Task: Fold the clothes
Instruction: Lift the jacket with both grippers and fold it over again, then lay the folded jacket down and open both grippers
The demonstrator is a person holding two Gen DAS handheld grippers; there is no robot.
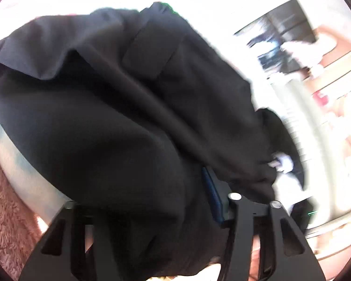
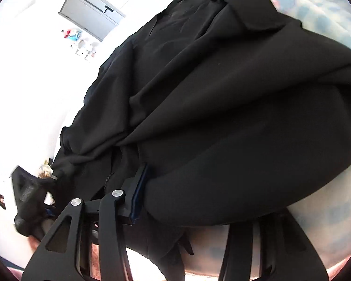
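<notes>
A black garment [image 1: 119,107] with a flapped pocket [image 1: 152,46] fills the left wrist view and hangs lifted in front of the room. My left gripper [image 1: 175,178] is shut on a bunch of this cloth. Only its right finger with the blue pad [image 1: 213,196] shows; the cloth hides the other. In the right wrist view the same black garment [image 2: 222,107] drapes over my right gripper [image 2: 175,173], which is also shut on it. Its left blue-padded finger [image 2: 138,194] shows and the other is covered. A black cord [image 2: 108,175] hangs beside that finger.
A pale blue and pink patterned bedspread [image 2: 320,21] lies under and behind the garment. A pink fluffy fabric [image 1: 4,213] is at the lower left. A grey cabinet [image 2: 89,11] stands against a white wall, and a dark window-like frame [image 1: 283,35] is blurred at the right.
</notes>
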